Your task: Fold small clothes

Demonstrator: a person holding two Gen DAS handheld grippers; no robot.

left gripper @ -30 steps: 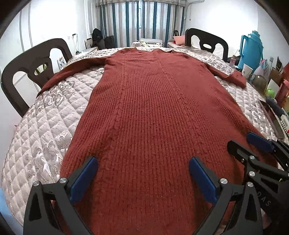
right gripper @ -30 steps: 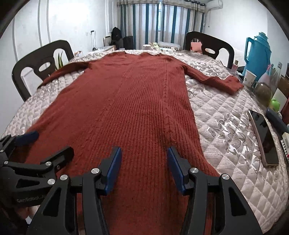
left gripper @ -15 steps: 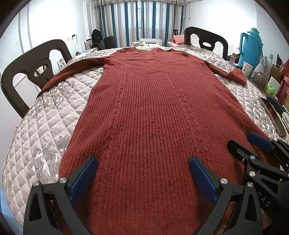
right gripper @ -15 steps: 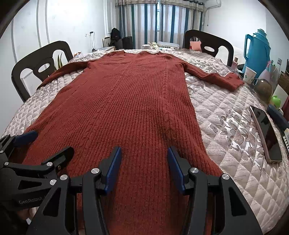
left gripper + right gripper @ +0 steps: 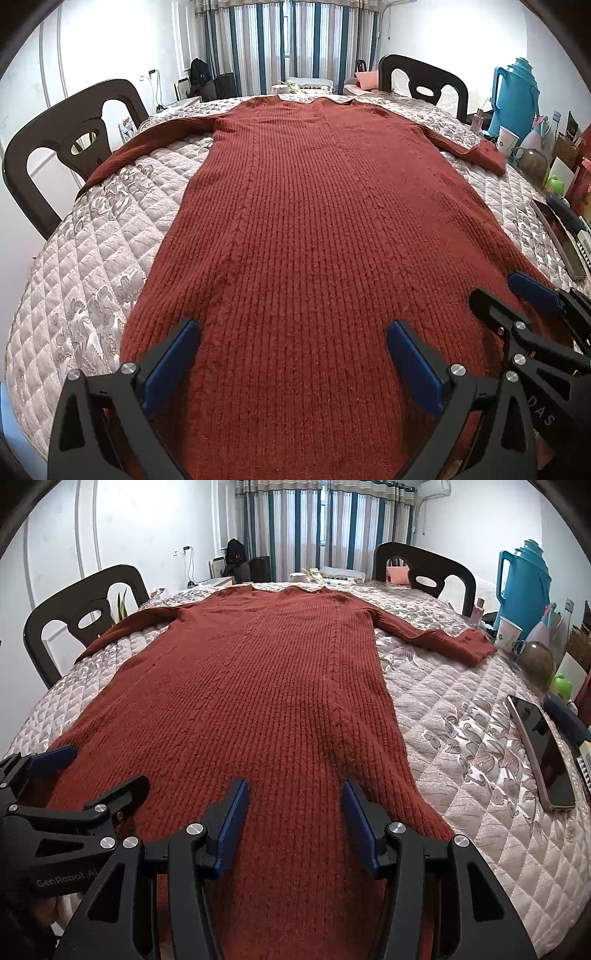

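White-walled room w/ striped blue-and-beige curtains [image 5: 295, 528] at the far end. Round table [image 5: 461, 716] under a quilted grey-beige floral cover, two dark wooden chairs [image 5: 70, 140] around it. Rust-red ribbed knit sweater-dress [image 5: 317, 229] lay flat lengthwise across the table, sleeves spread to both sides. Blue thermos jug [image 5: 524, 579], paper cup [image 5: 509, 634] & smartphone [image 5: 541, 753] sat along the right edge. Left claw [image 5: 291, 362] & right claw [image 5: 293, 819] both gaped open over the hem, gripping nothing.
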